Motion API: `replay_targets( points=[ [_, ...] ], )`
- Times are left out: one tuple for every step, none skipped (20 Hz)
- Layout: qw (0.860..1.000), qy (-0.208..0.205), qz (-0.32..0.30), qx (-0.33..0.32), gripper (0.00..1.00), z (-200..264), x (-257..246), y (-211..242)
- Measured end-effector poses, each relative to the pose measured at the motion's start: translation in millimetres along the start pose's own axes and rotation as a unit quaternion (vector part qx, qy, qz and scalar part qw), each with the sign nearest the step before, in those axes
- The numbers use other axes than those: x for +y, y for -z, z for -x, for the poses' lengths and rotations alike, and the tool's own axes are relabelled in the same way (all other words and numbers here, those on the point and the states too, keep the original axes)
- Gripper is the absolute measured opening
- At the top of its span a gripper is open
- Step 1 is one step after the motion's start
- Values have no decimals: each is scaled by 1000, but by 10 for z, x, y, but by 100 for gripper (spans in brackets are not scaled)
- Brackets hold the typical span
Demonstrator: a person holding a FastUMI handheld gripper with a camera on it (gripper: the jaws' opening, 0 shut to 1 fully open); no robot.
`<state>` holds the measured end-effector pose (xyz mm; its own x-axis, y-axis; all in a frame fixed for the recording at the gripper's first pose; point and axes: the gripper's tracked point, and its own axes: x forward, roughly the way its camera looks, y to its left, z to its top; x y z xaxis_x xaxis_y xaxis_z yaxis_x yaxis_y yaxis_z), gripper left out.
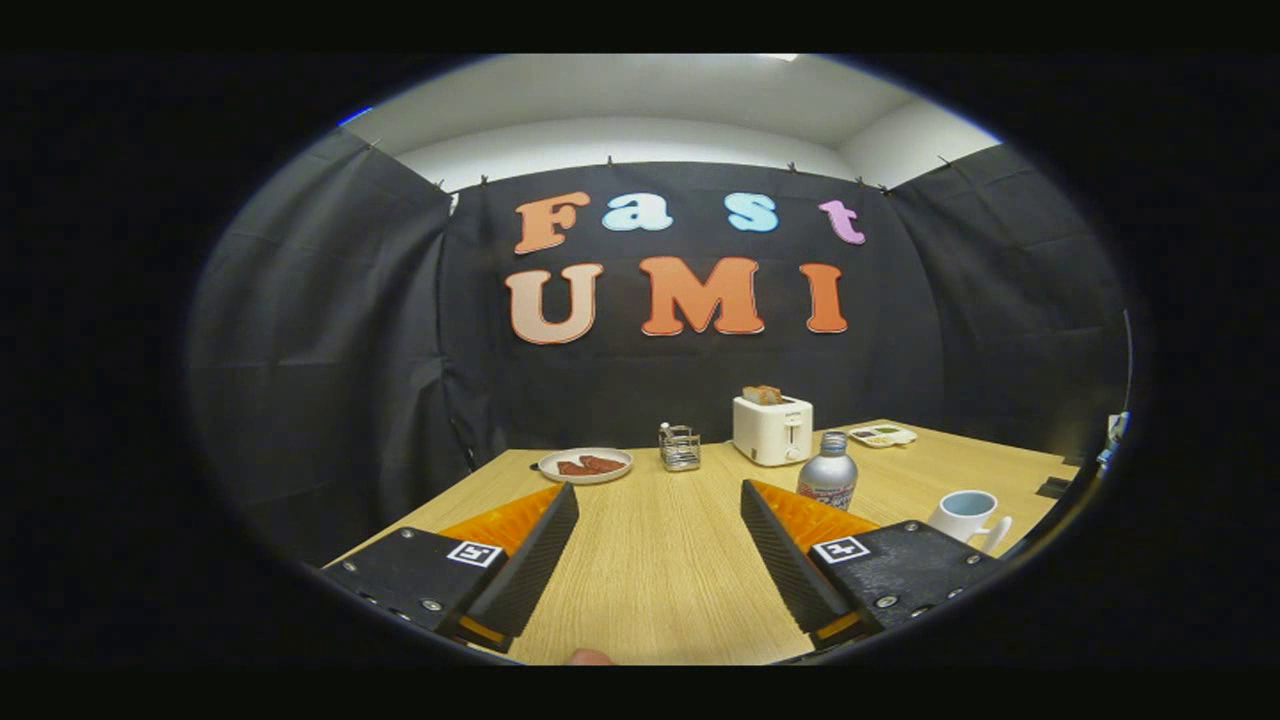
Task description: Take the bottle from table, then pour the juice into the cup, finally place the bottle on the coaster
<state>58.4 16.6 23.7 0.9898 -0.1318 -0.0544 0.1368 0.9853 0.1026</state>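
Observation:
A silver bottle (pixel 828 471) with a coloured label stands upright on the wooden table (pixel 660 560), just beyond the tip of my right finger (pixel 790 545). A white cup (pixel 968 516) with a handle sits to the right of the bottle, beside that same finger. My gripper (pixel 660 490) is open, its two fingers spread wide with only bare table between them. The left finger (pixel 530 550) is well apart from the bottle. The bottle stands free of both fingers.
At the far side of the table are a plate (pixel 585 464) with reddish food, a small wire rack (pixel 679 447), a white toaster (pixel 771 428) with toast in it, and a small white dish (pixel 881 436). A dark object (pixel 1052 487) lies at the table's right edge.

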Motion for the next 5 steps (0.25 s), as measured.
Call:
replay_targets(
  points=[
    [1000, 0, 0, -1, 97, -3, -16, -2],
    [1000, -1, 1, -1, 97, -3, -26, -4],
    [1000, 0, 2, -1, 97, 3, -38, -21],
    [1000, 0, 2, -1, 97, 3, -53, -20],
    [1000, 1, 2, 0, 97, -6, -67, -11]
  ],
)
